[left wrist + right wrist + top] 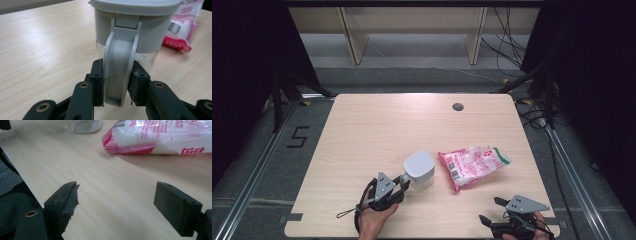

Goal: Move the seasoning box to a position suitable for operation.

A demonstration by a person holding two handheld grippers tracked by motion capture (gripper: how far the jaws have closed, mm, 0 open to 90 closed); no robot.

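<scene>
Gripping the grey handle (120,72) of the lidded jug (419,170), my left gripper (401,184) is clamped on it near the table's (377,125) front middle. The pink bag (473,165) lies just beside it; my right gripper (493,210) rests spread wide, holding nothing.

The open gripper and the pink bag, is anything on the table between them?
No. The right gripper view shows bare wood from the right gripper to the bag; the high view agrees.
</scene>
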